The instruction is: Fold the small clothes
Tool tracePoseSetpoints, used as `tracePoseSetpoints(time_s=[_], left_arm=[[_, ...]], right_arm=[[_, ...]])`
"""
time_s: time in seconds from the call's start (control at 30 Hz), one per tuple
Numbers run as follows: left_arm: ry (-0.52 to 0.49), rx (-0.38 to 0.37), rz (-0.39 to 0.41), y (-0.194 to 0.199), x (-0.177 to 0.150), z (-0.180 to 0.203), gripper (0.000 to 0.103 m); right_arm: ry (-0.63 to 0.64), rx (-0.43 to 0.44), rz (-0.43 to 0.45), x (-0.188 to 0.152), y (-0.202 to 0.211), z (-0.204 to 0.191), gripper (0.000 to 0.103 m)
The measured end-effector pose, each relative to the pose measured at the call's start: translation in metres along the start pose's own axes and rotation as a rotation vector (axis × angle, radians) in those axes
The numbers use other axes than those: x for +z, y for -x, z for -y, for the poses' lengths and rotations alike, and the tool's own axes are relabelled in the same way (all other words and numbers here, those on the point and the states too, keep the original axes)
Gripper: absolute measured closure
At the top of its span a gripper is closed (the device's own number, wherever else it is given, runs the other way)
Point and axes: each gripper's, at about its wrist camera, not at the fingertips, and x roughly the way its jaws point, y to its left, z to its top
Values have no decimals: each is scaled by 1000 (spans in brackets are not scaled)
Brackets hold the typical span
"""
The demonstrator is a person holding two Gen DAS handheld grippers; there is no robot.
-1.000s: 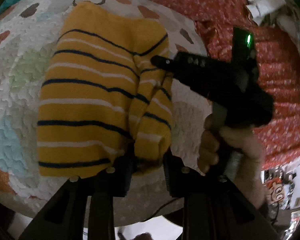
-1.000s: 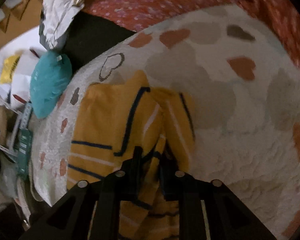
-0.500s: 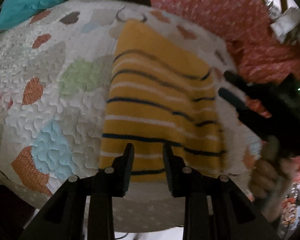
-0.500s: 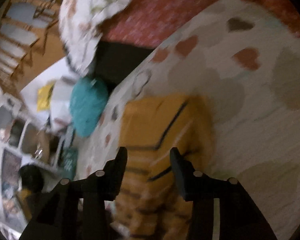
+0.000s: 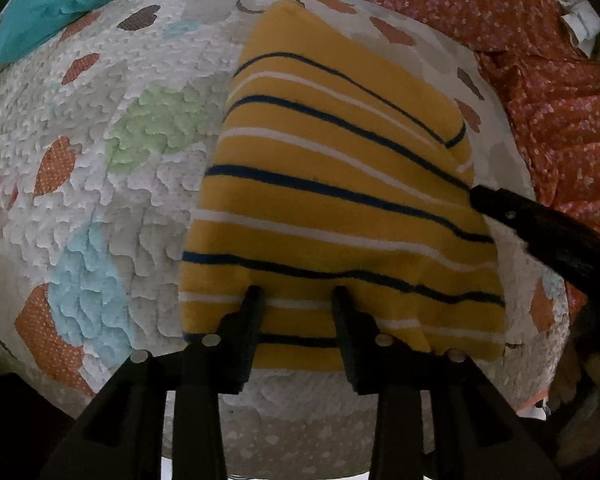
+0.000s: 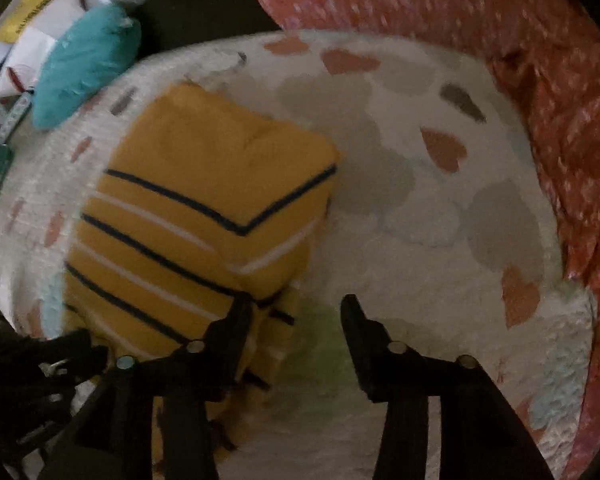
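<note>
The folded yellow striped garment (image 5: 340, 200) lies flat on the heart-patterned quilt (image 5: 112, 184), its near edge partly hidden behind the left gripper (image 5: 296, 294), whose jaws, just widened, stand apart above the cloth, gripping nothing. The right gripper (image 6: 296, 304) is blurred; its jaws, just narrowed, stand apart and empty over the garment's right edge, and its body is cut off in the left view.
</note>
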Motion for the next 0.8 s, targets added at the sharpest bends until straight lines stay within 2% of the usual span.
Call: tracePoseSetpoints(time_s=[0.03,0.1,0.13,0.17,0.2,0.27,0.33,0.4,0.5,0.53,0.57,0.6,0.63,0.7,0.77,0.8], left_arm=[[1,-1,0,-3,2,2,68],[4,-9,-1,-4,2,2,68],[8,-17,0,-4,2,1,68],[11,-25,0,-5,2,0,68],[12,-33,0,-6,3,-2,68],[6,-51,-9,-4,3,-4,68],[6,-106,-28,6,5,-6,68],[-3,-171,-4,25,13,-8,68],[-1,-168,59,42,37,-13,67],[16,-164,70,43,52,-15,64],[30,-165,74,41,64,-16,59],[37,-170,73,37,77,-16,46],[32,-161,63,28,92,-14,42],[31,-94,41,8,113,-13,42],[10,-41,-3,-11,126,-10,42],[-22,12,-24,-21,130,-10,44]], right_arm=[[-12,43,9,-1,4,2,72],[-56,217,4,-3,12,0,82],[-62,276,-10,-3,13,-2,86],[-56,313,-23,-4,11,-4,87],[-46,316,-50,-8,5,-5,87],[-34,257,-130,-22,-12,-1,90],[-86,205,-193,-29,-32,16,93],[-175,206,-162,-30,-25,36,83],[-280,257,-51,-19,-8,58,60],[-326,260,-20,-14,-7,66,40],[-371,261,2,-11,-9,73,29],[-403,263,9,-7,-13,76,29],[-433,270,9,-5,-18,79,29],[-472,291,-5,0,-33,82,29],[-477,269,-15,1,-39,80,29],[-470,256,-23,3,-41,79,29]])
